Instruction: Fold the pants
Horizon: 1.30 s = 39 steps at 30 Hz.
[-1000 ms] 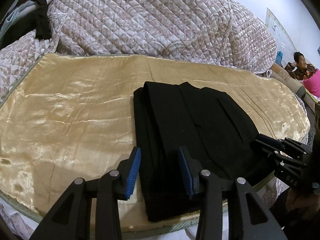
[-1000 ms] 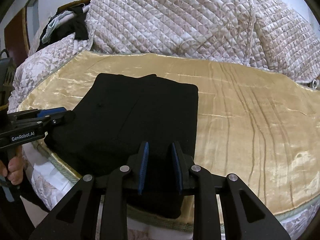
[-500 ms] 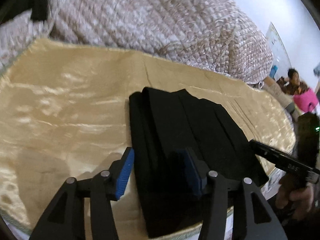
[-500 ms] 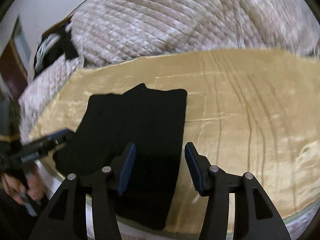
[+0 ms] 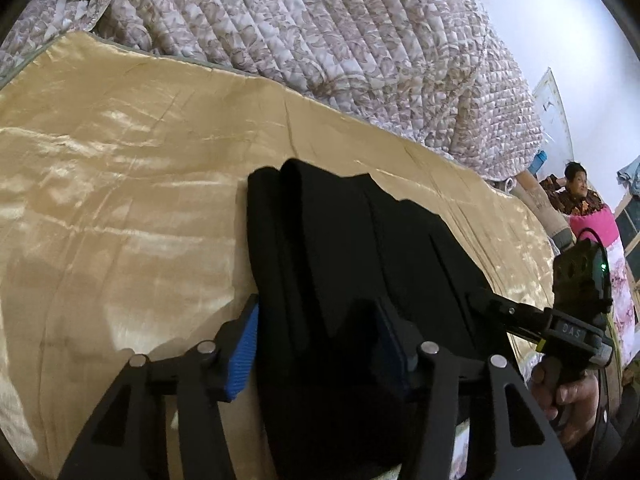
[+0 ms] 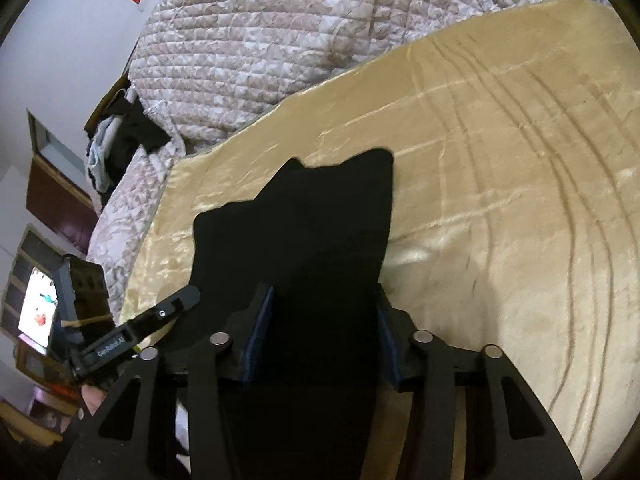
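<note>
Hiding the near hem, black pants [image 6: 320, 248] between jaws (grip unclear)

A bed carries everything here. On it lies a shiny golden satin sheet [image 5: 120, 168], which has a grey-green border and many long creases; in the right wrist view the creases run in curved lines over the bare part at the right side. The folded black pants [image 5: 340, 280] lie directly on this sheet, near its front edge, as a long narrow bundle. Behind the sheet, a big quilted blanket [image 5: 320, 28] with a pale floral pattern is heaped up. At the far left corner of the bed, some dark and light clothes [image 6: 116, 148] lie in a pile.
</note>
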Tool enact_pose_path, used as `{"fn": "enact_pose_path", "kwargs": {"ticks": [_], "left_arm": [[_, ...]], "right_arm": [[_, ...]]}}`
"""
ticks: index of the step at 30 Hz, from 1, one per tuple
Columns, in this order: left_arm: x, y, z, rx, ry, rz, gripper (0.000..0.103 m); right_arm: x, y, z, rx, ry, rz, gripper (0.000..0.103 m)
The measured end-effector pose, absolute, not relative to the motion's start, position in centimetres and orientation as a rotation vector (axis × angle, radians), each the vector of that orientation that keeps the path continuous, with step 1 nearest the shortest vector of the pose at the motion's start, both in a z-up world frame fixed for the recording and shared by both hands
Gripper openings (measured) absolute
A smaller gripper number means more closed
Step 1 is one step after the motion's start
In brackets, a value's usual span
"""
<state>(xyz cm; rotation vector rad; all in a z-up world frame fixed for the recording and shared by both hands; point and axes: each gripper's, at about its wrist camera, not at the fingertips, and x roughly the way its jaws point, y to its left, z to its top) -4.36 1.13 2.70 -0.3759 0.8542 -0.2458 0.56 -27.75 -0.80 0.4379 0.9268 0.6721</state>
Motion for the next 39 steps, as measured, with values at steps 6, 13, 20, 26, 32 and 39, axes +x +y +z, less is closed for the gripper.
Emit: {"fn": "enact_pose_path", "kwargs": {"ticks": [6, 13, 20, 26, 32, 39], "left_arm": [[-3.6, 0.8, 3.3, -0.389, 0.852, -0.237, 0.035], [-3.3, 0.6, 6.5, -0.365, 0.812, -0.267, 0.025], [0.9, 2.4, 9.1, -0.318, 0.778, -0.253, 0.025], [5.6, 4.6, 8.1, -0.305, 0.788, -0.211, 0.026], [6.6, 5.8, 4.3, -0.312, 0.861, -0.156, 0.036], [3.5, 5.6, 7.5, -0.25, 0.773, -0.096, 0.034]], "right_arm": [[1.2, -27.7, -1.1, 0.446, 0.943, 0.655, 0.02], [0.3, -27.0, 2.2, 0.443, 0.873, 0.685, 0.014], [4.1, -24.9, 5.4, 0.395, 0.831, 0.721, 0.014], [9.3, -22.5, 5.5, 0.353, 0.838, 0.728, 0.014], [12.4, -21.4, 1.2, 0.295, 0.967, 0.616, 0.024], [9.1, -23.0, 4.1, 0.179, 0.838, 0.508, 0.031]]}}
